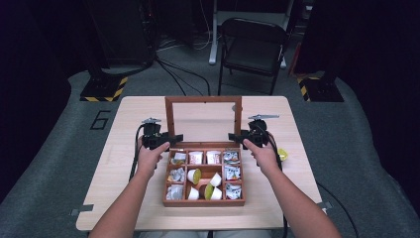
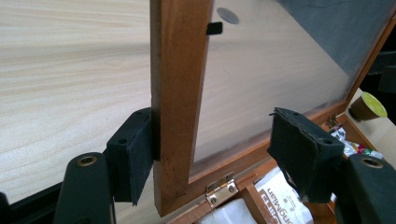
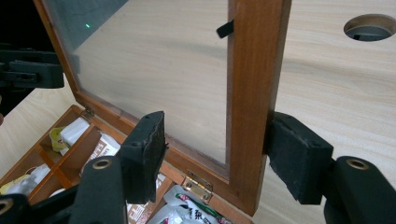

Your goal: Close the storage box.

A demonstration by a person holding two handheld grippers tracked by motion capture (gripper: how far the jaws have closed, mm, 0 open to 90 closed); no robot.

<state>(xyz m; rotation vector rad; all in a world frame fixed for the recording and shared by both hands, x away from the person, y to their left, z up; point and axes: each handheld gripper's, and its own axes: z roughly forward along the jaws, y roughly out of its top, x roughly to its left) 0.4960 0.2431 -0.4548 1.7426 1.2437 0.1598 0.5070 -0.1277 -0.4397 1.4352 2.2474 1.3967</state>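
Surface: pale wood-grain table, rectangular, with a round cable hole near the far edge. Around it: grey carpeted floor, a number marked at the left, two black-and-yellow striped bases at the far corners, a dark folding chair beyond the far edge, loose cables on the floor, dark surroundings.

Wooden box: at the middle of the table toward the near edge, divided into compartments with packets and small capsules inside. Long axis of the tray: near to far.

Lid: a wooden frame around a clear pane, hinged along the far edge of the tray, raised close to upright, perhaps tilted slightly back. Long axis of the lid: left to right across the table, pane facing the near side. Brass hinges at the lower rail.

Left claw: jaws partly spread, straddling the left side rail of the lid; outer pad against the rail, inner pad clear of the frame.

Right claw: likewise partly spread across the right side rail; outer pad against the wood, inner pad apart from it.

One capsule on the table just right of the right hand.
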